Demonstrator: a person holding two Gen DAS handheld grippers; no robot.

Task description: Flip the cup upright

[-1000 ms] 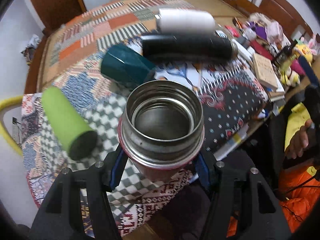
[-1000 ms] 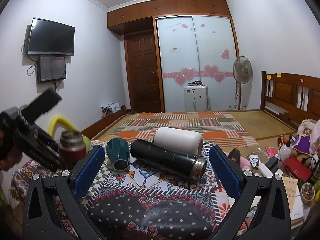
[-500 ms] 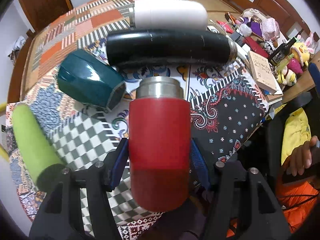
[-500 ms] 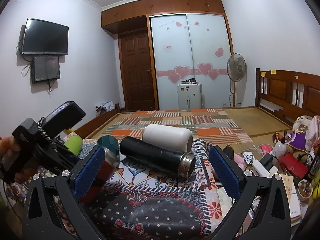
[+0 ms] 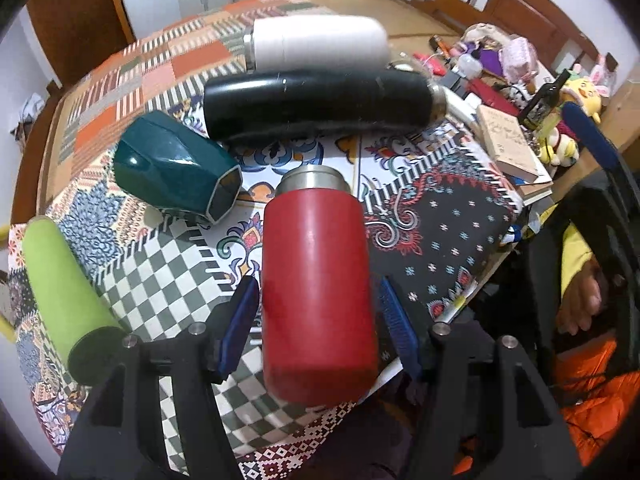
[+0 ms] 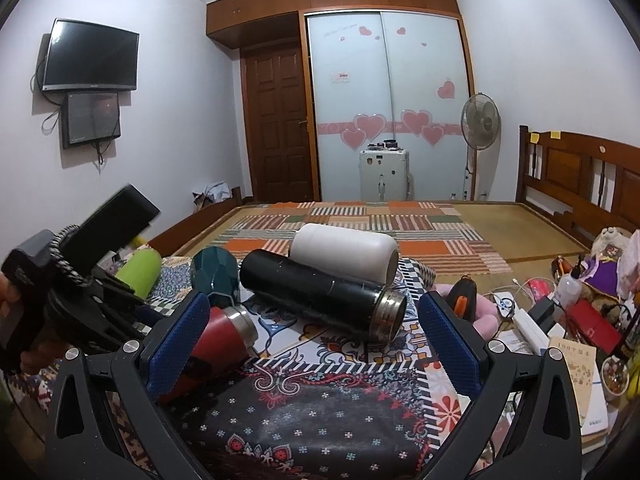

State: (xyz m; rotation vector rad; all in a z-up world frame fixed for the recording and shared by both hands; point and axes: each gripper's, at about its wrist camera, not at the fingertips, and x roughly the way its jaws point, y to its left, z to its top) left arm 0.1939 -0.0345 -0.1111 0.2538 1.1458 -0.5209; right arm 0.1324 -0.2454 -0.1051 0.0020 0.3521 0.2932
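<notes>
A red cup with a steel rim [image 5: 316,280] lies on its side on the patterned cloth, mouth pointing away from me; it also shows in the right wrist view [image 6: 218,338]. My left gripper [image 5: 318,316] straddles its lower body with the blue pads [image 5: 240,316] a little off its sides, so it is open. My right gripper [image 6: 312,340] is open and empty above the cloth's front part, with the left gripper's body [image 6: 80,280] to its left.
A black flask [image 5: 316,104], a white cup [image 5: 320,42], a teal faceted cup [image 5: 176,176] and a green cup [image 5: 64,292] all lie on their sides around the red one. Books [image 5: 508,144] and clutter fill the table's right edge.
One second ago the left gripper held the red cup upright with its mouth toward the camera. It then tipped it onto its side, laid it on the cloth and opened its jaws.
</notes>
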